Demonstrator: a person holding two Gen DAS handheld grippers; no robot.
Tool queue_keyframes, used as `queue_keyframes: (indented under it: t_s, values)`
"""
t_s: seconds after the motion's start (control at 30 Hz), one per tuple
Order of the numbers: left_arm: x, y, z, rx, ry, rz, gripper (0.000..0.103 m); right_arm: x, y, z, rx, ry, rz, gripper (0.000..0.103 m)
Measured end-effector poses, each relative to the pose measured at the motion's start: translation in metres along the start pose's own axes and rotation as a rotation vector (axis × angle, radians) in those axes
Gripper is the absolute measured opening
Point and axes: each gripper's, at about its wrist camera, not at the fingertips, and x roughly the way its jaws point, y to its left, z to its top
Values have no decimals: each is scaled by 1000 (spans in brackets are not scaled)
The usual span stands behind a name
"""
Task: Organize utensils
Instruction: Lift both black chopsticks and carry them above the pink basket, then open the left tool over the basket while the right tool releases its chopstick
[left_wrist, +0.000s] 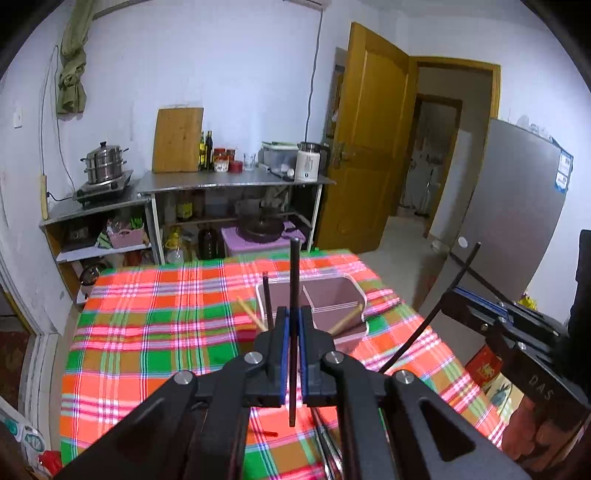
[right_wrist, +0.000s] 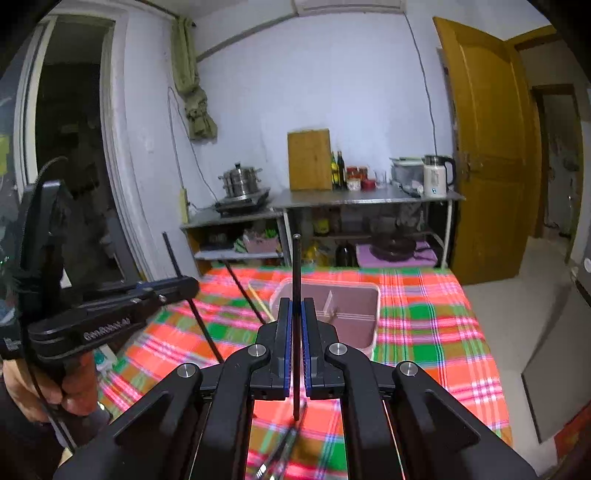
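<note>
Over plaid tablecloth (left_wrist: 155, 332), each claw (left_wrist: 291, 325) (right_wrist: 295, 317) pinches an upright black chopstick (left_wrist: 294, 295) (right_wrist: 296, 295).

The utensil bin (left_wrist: 334, 302) sits on the table (left_wrist: 147, 332), chopsticks (left_wrist: 267, 302) inside.

A pink bin (left_wrist: 334, 299) sits on the plaid cloth, its inside split by a thin divider (left_wrist: 309, 301). A dark chopstick (left_wrist: 267, 301) leans in its left compartment beside a pale wooden one (left_wrist: 251, 314), and another wooden stick (left_wrist: 345, 320) pokes up on the right side. Two more black chopsticks are off the table. One (left_wrist: 293, 317) stands upright, pinched between the left gripper's blue pads. The other (right_wrist: 296, 325) stands likewise in the right gripper, near the bin (right_wrist: 364, 306).
</note>
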Motion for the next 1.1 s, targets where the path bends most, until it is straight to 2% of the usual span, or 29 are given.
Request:
queue_keyframes:
  t_s: [0.27, 0.47, 0.83, 1.1]
  values:
    - [0, -3, 45, -3, -85, -17, 5, 4, 2, 46, 6, -103, -2, 4]
    - [15, -3, 66, -5, -131, -22, 5, 19, -5, 65, 16, -139, -15, 4]
    - [70, 6, 46, -7, -76, -14, 5, 64, -20, 46, 44, -79, -39, 4]
    - [77, 8, 34, -1, -57, -14, 6, 83, -19, 25, 10, 20, -28, 4]
